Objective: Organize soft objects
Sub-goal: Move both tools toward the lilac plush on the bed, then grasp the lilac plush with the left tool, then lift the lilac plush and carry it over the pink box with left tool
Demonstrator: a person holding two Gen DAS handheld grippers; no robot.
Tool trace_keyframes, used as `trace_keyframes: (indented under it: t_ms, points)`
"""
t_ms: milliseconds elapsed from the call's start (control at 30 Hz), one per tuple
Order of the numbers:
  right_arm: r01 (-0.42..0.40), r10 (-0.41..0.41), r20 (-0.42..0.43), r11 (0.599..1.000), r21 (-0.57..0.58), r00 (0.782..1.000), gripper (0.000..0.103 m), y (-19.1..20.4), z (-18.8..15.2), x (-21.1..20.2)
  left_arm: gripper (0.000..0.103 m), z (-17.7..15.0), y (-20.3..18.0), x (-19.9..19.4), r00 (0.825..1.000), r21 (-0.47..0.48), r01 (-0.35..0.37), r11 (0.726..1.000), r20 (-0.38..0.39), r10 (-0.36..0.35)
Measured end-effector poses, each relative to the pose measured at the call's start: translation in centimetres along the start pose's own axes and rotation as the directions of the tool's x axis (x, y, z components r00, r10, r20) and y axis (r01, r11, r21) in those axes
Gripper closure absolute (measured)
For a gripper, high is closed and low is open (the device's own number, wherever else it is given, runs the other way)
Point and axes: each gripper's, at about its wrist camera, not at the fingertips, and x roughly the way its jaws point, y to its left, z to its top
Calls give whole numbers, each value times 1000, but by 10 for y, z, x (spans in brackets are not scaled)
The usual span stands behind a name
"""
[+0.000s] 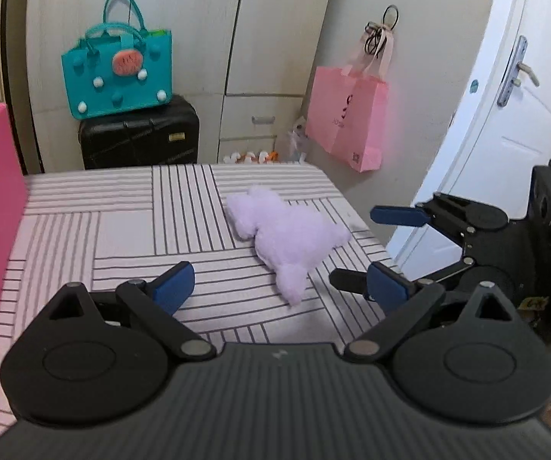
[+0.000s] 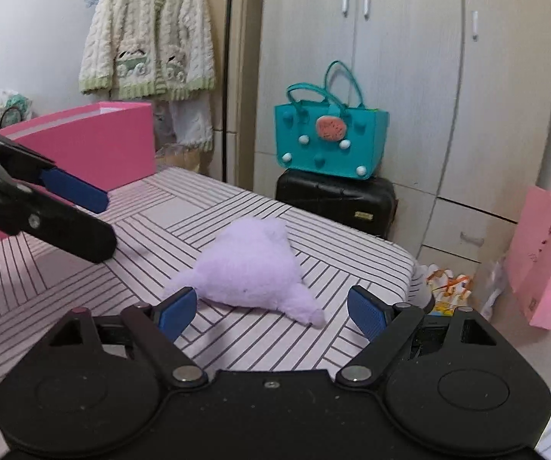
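Both my jaws gape empty; the plush toy (image 2: 250, 268) lies near the bed (image 2: 153, 211) edge, and a clumsy nudge could tip it off.

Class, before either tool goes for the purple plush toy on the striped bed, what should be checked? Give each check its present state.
1. Left tool open: ok.
2. Right tool open: ok.
3. Purple plush toy lying free on the striped bed, nothing on it: ok.
4. Neither tool touching the toy yet: ok.
5. Pink box open at the top: ok.
6. Room inside the box: cannot tell.
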Motion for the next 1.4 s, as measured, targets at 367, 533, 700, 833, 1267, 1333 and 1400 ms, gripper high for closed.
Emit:
trace_keyframes:
  t_ms: [367, 533, 700, 833, 1267, 1333, 1400]
  points:
    - [-108, 101, -108, 992, -62, 989, 14, -9, 9, 43, 7, 6, 7, 50, 998, -67, -20, 998, -67, 16]
    - [-138, 135, -106, 990, -22, 985, 16, -11, 9, 51, 8, 13, 5, 60, 997, -63, -7, 998, -72, 3]
    - [-136, 135, -83, 991, -12, 987, 34, -4, 9, 49, 27, 11, 12, 70, 998, -86, 7, 996, -63, -13]
    - [-129, 129, -90, 992, -2, 988, 47, 2, 8, 46, 52, 7, 21, 74, 993, -139, 65, 988, -89, -78]
    - [-13, 28, -95, 988, 156, 995, 53, 42, 7, 9, 57, -6, 16, 31, 986, -98, 150, 984, -58, -156]
    - [2, 9, -70, 988, 153, 998, 53, 53, 6, -2, 58, -8, 14, 19, 985, -80, 160, 984, -51, -165]
    - [14, -7, -45, 986, 166, 999, 53, 65, 6, -13, 58, -10, 14, 4, 984, -64, 170, 983, -40, -173]
